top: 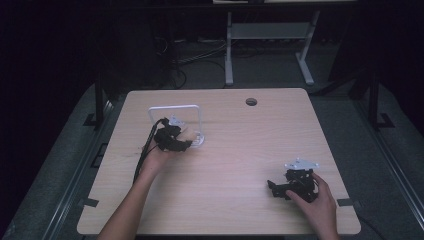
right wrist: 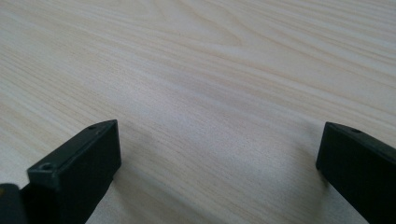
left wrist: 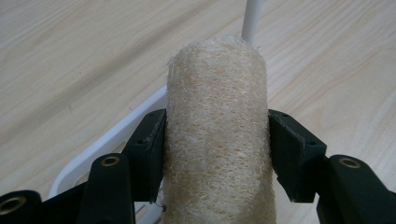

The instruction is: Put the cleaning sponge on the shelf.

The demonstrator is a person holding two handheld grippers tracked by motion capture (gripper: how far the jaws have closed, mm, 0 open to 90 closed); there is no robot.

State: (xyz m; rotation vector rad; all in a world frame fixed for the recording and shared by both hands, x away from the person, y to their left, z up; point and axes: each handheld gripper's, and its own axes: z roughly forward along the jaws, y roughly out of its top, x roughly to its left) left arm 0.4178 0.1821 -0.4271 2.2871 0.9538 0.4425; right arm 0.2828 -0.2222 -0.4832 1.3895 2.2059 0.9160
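The jaws of the left gripper (left wrist: 217, 140) are clamped on a pale loofah roll (left wrist: 217, 135), one black pad pressed flat against each of its long sides. In the left gripper view the roll is a rough, fibrous cylinder whose long axis runs straight out along the jaws, its rounded end pointing away from the hand. In the high view the left gripper (top: 186, 141) sits at the left half of the worktop (top: 240, 165), and the loofah roll (top: 189, 133) shows as a small pale patch at its tip, pointing toward the right.

Just beside the roll stands a white wire rack (top: 175, 117), an upright bent-rod frame rising from a low white base. The roll's far end lies close to the frame's right post, and in the left gripper view that post of the white wire rack (left wrist: 250, 21) rises directly behind the roll's tip, while the base edge runs under the left jaw. Whether the roll touches the post cannot be told.

The right gripper (top: 274, 189) rests well apart near the right front corner, a hand around it. In the right gripper view its jaws stand wide apart over bare wood, with nothing between them. A round hole (top: 251, 102) sits near the far edge.
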